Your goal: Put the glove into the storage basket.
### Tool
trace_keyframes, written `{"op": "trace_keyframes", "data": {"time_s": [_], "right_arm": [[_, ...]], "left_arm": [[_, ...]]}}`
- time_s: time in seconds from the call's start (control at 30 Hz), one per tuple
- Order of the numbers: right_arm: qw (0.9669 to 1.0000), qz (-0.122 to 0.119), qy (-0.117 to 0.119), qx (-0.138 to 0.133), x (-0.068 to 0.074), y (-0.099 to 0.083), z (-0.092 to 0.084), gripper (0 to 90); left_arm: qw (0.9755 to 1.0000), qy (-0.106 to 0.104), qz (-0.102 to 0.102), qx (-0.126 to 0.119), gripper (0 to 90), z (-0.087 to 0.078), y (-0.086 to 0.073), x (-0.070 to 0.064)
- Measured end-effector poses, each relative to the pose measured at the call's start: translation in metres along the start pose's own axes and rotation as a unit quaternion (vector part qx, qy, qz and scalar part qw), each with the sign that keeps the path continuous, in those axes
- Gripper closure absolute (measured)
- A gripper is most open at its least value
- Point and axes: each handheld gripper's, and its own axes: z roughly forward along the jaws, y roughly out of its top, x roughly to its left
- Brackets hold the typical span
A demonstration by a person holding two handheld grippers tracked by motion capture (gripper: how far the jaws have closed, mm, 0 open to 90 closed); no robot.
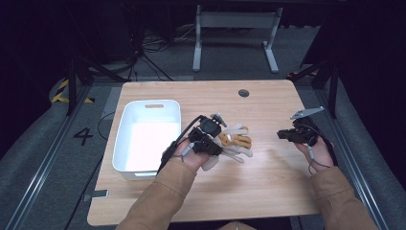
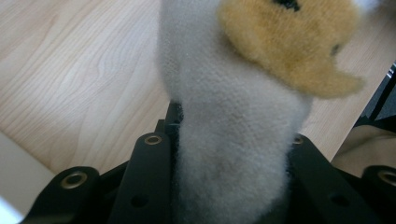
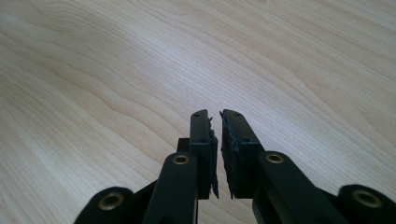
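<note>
- A light wooden table [image 1: 268, 182] was seen from above, with a white plastic bin [image 1: 124, 129] parked on its left side, handle slot at the far wall.
- Just right of the bin, a plush toy [image 1: 234, 143] was lying on the table: pale grey-white fuzz with a yellow-orange patch and a few limb-like bits sticking out to the right.
- The left hand-held gripper [image 1: 210, 143] was clamped on the near-left end of the plush toy. In the left gripper view the grey-white fabric [image 2: 233, 154] was squeezed between the two black jaws, and the orange part [image 2: 289, 42] was bunched up just past them.
- A strip of the bin's white rim [image 2: 14, 186] was caught at the bottom left of the left gripper view, so the bin was close by.
- The right hand-held gripper [image 1: 286, 135] was held well apart from the toy, over bare wood near the table's right edge, with its grey three-cornered plate [image 1: 306, 113] sticking up on top.
- In the right gripper view its jaws were nearly together, just a thin slit left between the pads [image 3: 205, 154], with nothing gripped and only wood grain [image 3: 116, 70] ahead.
- Tan sleeves [image 1: 163, 196] were visible on both forearms coming in from the bottom.
- A small round grommet [image 1: 243, 93] was set in the far part of the table.
</note>
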Motion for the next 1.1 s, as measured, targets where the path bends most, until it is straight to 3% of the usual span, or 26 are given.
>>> {"op": "trace_keyframes", "data": {"time_s": [0.1,0.23,0.63,0.8,0.9,0.97,1.1], "right_arm": [[1.0,0.001,-0.001,0.001,-0.002,0.0,0.001,83.2],[0.9999,0.002,-0.001,0.013,-0.003,-0.001,0.005,83.2],[0.9995,-0.011,-0.003,0.029,0.003,-0.004,0.011,83.7],[0.9994,-0.008,-0.005,0.032,0.004,-0.007,0.009,83.7],[0.9994,-0.007,-0.006,0.034,0.004,-0.01,0.009,83.7],[0.9994,-0.008,-0.007,0.033,0.004,-0.011,0.008,83.7],[0.9995,-0.003,-0.009,0.031,0.003,-0.013,0.004,83.7]], "left_arm": [[1.0,0.001,-0.002,0.005,69.3,-0.005,0.001,0.003],[0.9994,0.008,-0.028,0.019,69.3,-0.013,0.005,0.012],[0.9981,0.028,-0.053,0.012,69.3,-0.023,0.011,0.024],[0.9957,0.036,-0.086,0.002,69.0,-0.031,0.009,0.032],[0.9924,0.043,-0.115,-0.005,68.9,-0.036,0.007,0.041],[0.9904,0.054,-0.127,-0.008,68.9,-0.038,0.007,0.044],[0.9871,0.055,-0.15,-0.018,69.0,-0.041,0.005,0.055]]}}
